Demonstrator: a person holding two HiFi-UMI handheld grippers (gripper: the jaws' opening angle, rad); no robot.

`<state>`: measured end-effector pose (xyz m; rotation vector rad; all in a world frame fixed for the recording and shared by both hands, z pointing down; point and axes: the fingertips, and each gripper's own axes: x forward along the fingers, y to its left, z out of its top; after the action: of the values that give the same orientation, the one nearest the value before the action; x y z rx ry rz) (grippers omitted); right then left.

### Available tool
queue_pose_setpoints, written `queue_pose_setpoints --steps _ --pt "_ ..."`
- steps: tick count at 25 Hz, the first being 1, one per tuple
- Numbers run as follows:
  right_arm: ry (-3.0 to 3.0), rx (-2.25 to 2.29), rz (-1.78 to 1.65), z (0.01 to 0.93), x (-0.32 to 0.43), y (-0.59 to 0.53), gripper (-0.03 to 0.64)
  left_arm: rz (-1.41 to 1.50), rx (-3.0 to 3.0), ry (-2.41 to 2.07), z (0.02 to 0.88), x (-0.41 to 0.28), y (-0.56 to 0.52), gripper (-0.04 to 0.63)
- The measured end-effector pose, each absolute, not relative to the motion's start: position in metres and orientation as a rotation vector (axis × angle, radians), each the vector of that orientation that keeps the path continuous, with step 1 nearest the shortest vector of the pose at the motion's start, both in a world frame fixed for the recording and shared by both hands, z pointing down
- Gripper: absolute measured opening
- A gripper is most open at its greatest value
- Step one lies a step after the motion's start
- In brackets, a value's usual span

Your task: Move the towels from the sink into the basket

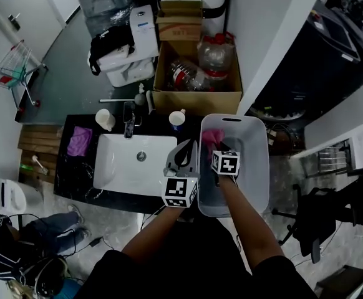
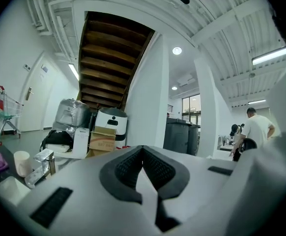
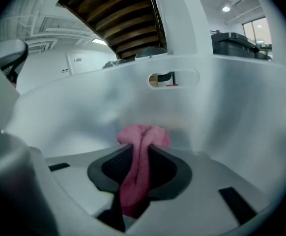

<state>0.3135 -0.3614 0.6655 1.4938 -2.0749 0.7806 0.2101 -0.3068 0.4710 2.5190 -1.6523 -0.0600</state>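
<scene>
A pink towel (image 1: 211, 135) hangs pinched in my right gripper (image 1: 214, 144), which reaches down inside the pale grey basket (image 1: 256, 167). In the right gripper view the pink towel (image 3: 142, 137) bulges past the fingertips, the right gripper (image 3: 140, 151) shut on it, with the basket wall (image 3: 221, 112) close ahead. My left gripper (image 1: 184, 151) hovers between the white sink (image 1: 116, 173) and the basket; in its own view the left gripper (image 2: 143, 150) is shut with nothing in it. A purple towel (image 1: 78, 141) lies on the black counter left of the sink.
A faucet (image 1: 129, 121) and two cups (image 1: 105, 119) (image 1: 177, 118) stand behind the sink. Beyond them is a cardboard box (image 1: 197, 93) with plastic bottles. A person (image 1: 19, 248) crouches at the lower left, and a chair (image 1: 312, 220) stands right of the basket.
</scene>
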Motion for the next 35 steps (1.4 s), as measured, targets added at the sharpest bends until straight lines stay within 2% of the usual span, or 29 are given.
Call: queue_pose_setpoints --steps 11,17,22,35 --pt "-2.023 1.448 0.921 0.719 0.307 -0.363 0.114 -0.02 2.458 -1.706 0.474 0.209 -0.324 0.003" --pt "-2.03 1.41 0.926 0.73 0.299 -0.363 0.15 0.007 2.432 -1.724 0.48 0.202 -0.325 0.003" --pt "-1.982 1.432 0.863 0.729 0.305 -0.36 0.187 -0.001 2.43 -1.711 0.48 0.198 -0.32 0.003" --pt "-2.05 1.543 0.733 0.669 0.309 -0.366 0.193 -0.064 2.491 -1.584 0.473 0.198 -0.295 0.003"
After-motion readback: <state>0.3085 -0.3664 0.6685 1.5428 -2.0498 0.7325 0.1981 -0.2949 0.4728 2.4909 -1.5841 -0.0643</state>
